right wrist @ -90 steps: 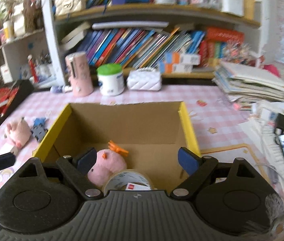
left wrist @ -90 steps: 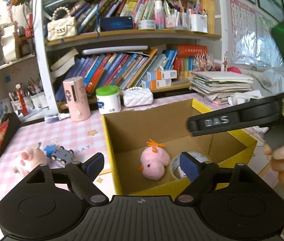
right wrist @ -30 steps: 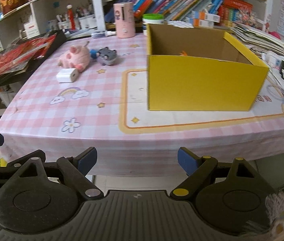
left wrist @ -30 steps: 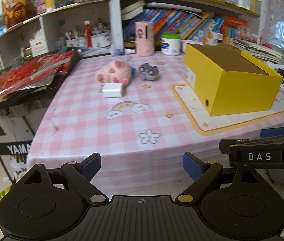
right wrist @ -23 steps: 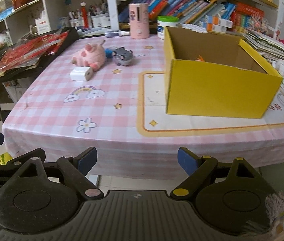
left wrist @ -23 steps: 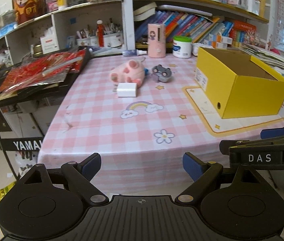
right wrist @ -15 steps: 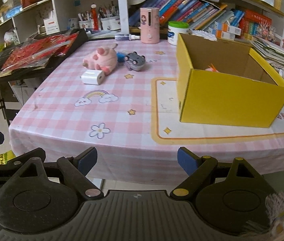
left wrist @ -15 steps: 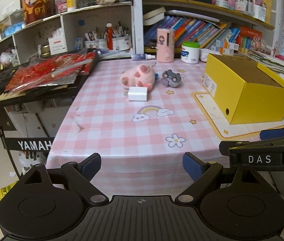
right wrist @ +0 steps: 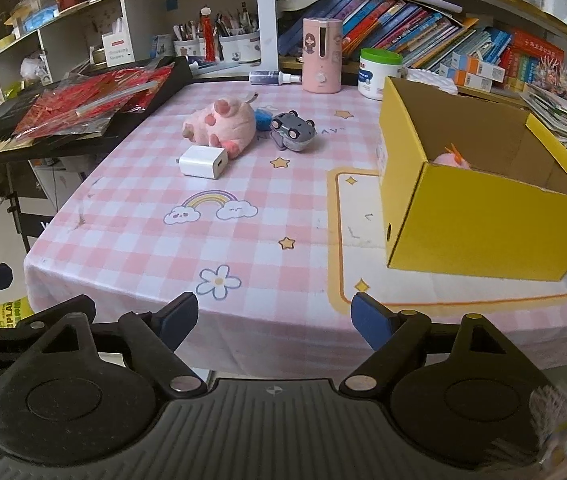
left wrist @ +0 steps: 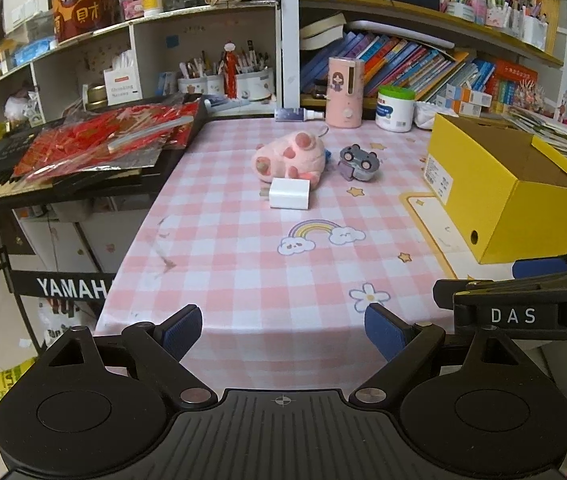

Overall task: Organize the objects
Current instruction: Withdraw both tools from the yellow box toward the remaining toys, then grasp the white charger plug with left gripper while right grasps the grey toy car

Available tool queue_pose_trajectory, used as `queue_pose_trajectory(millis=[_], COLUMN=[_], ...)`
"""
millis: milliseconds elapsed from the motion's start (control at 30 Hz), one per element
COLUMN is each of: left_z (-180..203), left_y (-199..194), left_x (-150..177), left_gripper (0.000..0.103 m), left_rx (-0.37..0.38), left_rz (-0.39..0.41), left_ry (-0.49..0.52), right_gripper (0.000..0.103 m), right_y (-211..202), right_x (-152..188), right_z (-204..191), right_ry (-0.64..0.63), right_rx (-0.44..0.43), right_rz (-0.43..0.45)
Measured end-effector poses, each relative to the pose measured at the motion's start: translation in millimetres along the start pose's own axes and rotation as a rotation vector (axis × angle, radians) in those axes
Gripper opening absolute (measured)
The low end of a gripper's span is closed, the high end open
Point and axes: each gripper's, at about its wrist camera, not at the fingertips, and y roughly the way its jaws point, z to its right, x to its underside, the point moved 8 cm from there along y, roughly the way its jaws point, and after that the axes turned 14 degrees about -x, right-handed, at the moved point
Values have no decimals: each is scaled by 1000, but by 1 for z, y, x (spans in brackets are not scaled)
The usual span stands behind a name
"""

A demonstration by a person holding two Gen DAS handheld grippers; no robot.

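Note:
A pink plush pig [left wrist: 289,158] lies mid-table with a white charger [left wrist: 289,194] in front of it and a grey toy car [left wrist: 359,162] to its right. On the right stands an open yellow box [left wrist: 523,208]; the right wrist view shows a pink plush chick [right wrist: 449,160] inside it. My left gripper [left wrist: 283,330] is open and empty, hanging before the table's front edge. My right gripper [right wrist: 273,322] is likewise open and empty, just right of the left one. The pig [right wrist: 221,122], charger [right wrist: 203,161] and car [right wrist: 293,130] lie far ahead of both.
At the back of the table stand a pink cylinder [left wrist: 345,92], a green-lidded white jar [left wrist: 395,108] and a small spray bottle [left wrist: 297,114]. A keyboard piled with red packets [left wrist: 83,148] adjoins the table's left side. Bookshelves fill the back wall.
Both grippers have left the box and drawn back past the table's front edge. Over the last second the views have swung so the pig, charger and car sit nearer the centre.

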Motion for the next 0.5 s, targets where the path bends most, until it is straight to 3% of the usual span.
queue_pose_trajectory(millis=[500], left_z=[8], left_y=[57], left_x=[-44], left_gripper=[90], left_rx=[-5], left_rz=[-20], left_ry=[-24], right_gripper=[80], right_y=[51], right_x=[-61], right_z=[19], right_ry=[-14], right_rx=[-19], right_rz=[11])
